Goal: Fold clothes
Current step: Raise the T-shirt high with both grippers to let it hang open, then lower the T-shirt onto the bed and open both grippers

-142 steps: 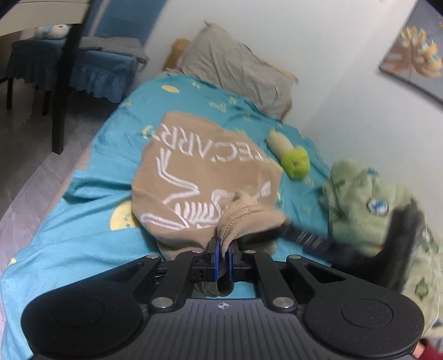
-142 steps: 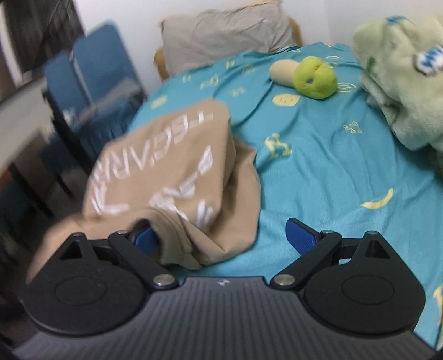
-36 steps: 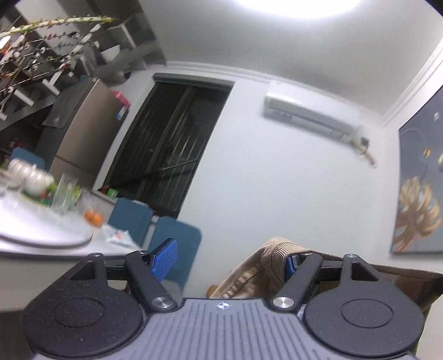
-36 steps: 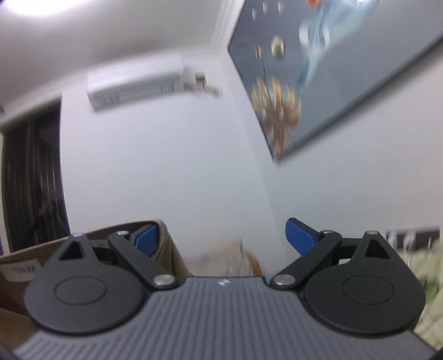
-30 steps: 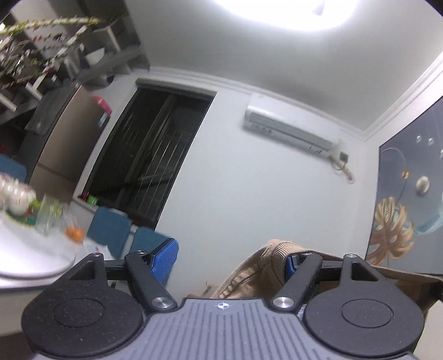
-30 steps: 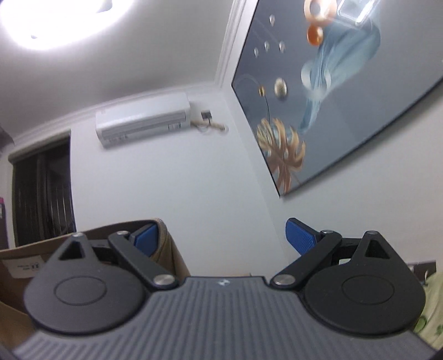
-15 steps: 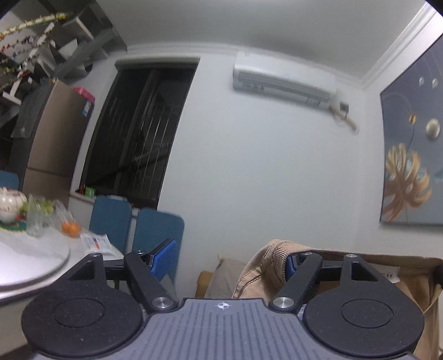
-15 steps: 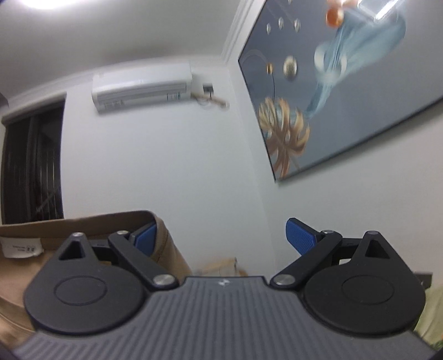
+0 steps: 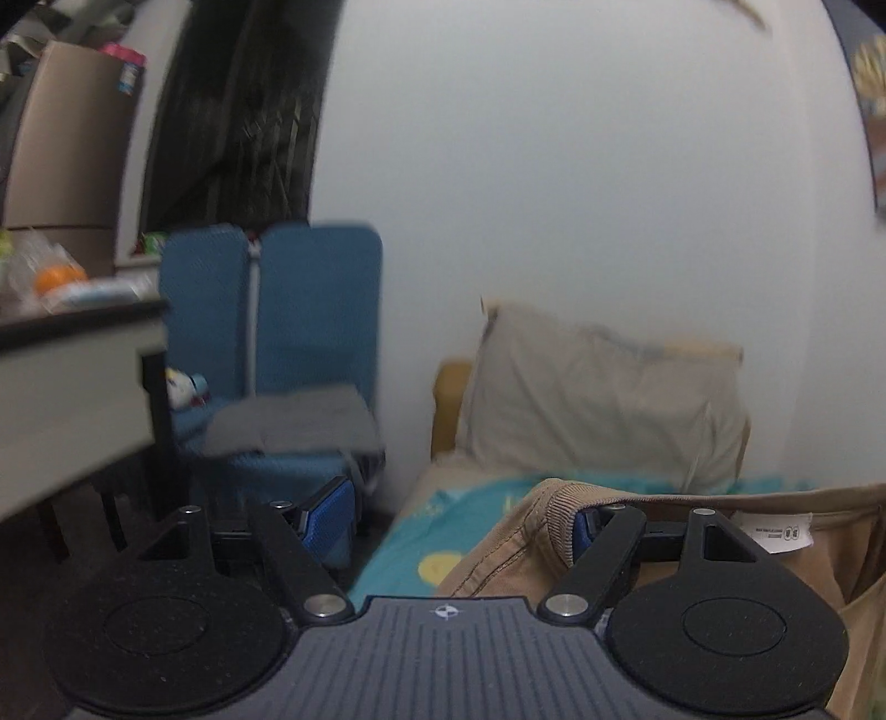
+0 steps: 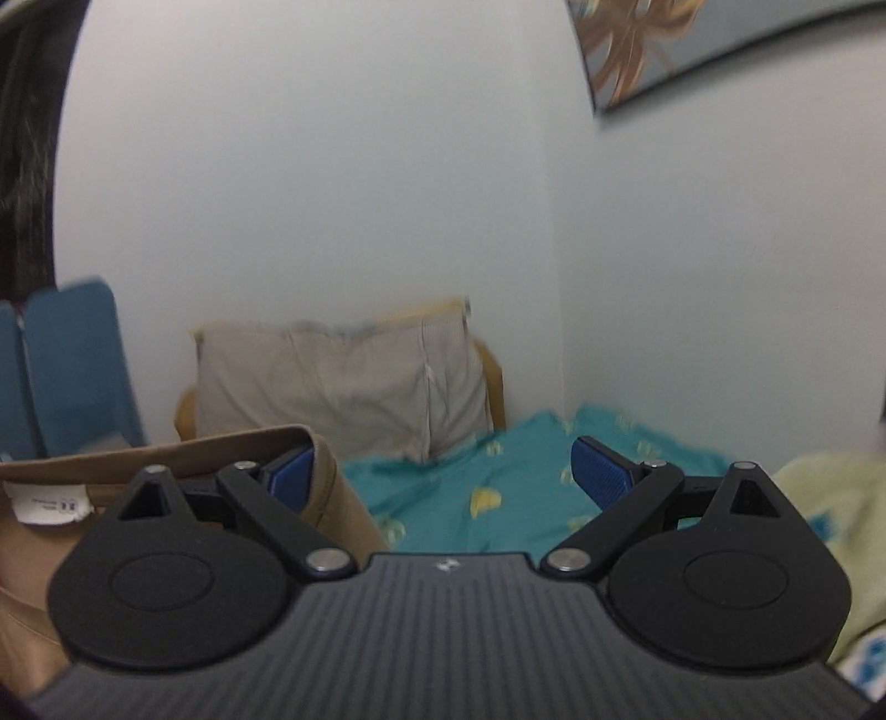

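Tan sweatshirt (image 9: 775, 559) held up above the teal bedsheet (image 9: 443, 531), stretched between the two tools, ribbed edge (image 9: 559, 512) draped over the right finger of the left tool (image 9: 454, 523), white care label (image 9: 775, 531) facing the camera. Same garment in the right wrist view (image 10: 166, 459), label (image 10: 47, 504) showing, cloth hooked over the left finger of the right tool (image 10: 443, 476). Both tools spread wide, nothing pinched between the pads; garment only hung on one finger each. Likely soft, light, limp knit: will sag and slide off an open finger if tilted, so better clenched on the thick ribbed edge at both corners. Beyond: beige pillow (image 9: 598, 399) at the far end of the bed, pale green fleece blanket (image 10: 830, 498) at right, blue chairs (image 9: 288, 310) and desk edge (image 9: 77, 354) at left, framed picture (image 10: 692, 39) on the wall.
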